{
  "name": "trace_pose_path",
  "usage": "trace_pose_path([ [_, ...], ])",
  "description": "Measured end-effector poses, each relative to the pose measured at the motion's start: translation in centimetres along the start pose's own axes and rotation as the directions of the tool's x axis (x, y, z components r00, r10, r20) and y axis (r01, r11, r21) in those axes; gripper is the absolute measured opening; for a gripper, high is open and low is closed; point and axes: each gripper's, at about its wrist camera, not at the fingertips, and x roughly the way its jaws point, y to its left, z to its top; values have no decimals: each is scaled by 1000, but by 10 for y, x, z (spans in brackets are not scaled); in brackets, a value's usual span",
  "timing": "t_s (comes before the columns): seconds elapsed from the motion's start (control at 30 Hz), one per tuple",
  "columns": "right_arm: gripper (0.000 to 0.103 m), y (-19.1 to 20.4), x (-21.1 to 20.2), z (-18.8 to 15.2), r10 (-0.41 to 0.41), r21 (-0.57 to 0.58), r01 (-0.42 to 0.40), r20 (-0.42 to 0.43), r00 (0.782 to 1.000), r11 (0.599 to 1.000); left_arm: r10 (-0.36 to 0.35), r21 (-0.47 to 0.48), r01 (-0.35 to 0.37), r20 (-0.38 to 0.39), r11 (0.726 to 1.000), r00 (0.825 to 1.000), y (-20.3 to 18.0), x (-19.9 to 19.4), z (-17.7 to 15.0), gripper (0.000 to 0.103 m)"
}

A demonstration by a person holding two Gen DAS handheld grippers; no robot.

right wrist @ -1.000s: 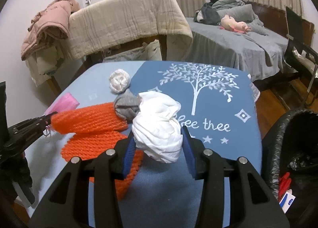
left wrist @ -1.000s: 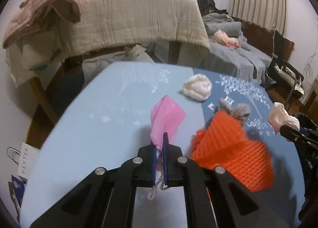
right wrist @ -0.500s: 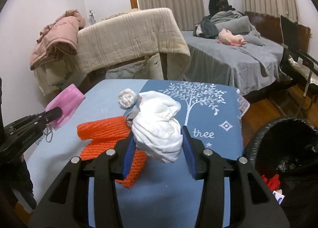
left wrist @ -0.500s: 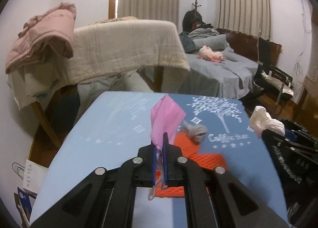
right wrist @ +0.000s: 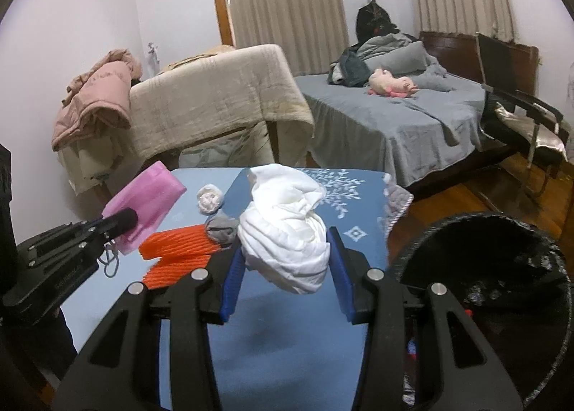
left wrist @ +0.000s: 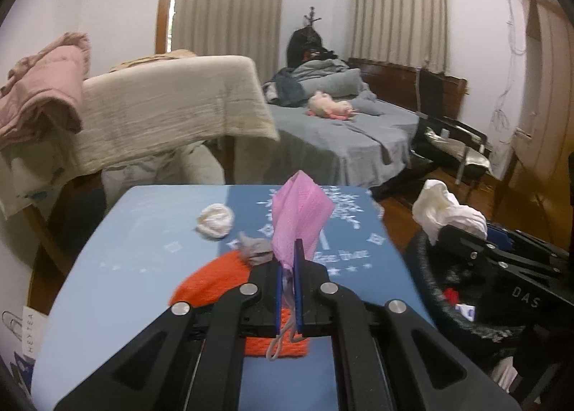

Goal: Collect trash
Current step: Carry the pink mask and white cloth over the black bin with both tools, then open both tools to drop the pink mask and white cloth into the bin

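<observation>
— Pink fabric first: what has the left gripper (left wrist: 288,271) got hold of?

— A pink face mask (left wrist: 300,214), pinched tight between blue-padded fingers (left wrist: 278,294) closed almost flush. The mask stands up beyond the fingertips, and its ear loops dangle behind the pads, above the blue table (left wrist: 118,267).

— And the right gripper (right wrist: 287,262)?

— Its fingers (right wrist: 229,283) are parted about as wide as the crumpled white wad (right wrist: 287,228) they clamp from both sides. The wad is lifted clear of the table, bulging up past the fingertips.

— Where does the rest of the trash lie?

— Below and just beyond the left fingers, an orange foam net (left wrist: 211,280) rests on the table, with a grey crumpled scrap (left wrist: 255,249) touching its far edge. Farther ahead and to the left of the fingertips sits a small white paper ball (left wrist: 215,221), apart from the others.

— The bin?

— A black-lined trash bin (right wrist: 502,267) stands off the table's edge, to the right of the right fingers, with some litter visible inside.
</observation>
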Motion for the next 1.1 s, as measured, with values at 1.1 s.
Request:
trace_pose_path([
  [1.1, 43, -173, -86, -43, -321, 166, 315, 8, 947, 934, -301, 191, 308, -65, 932, 952, -198, 49, 3, 5],
])
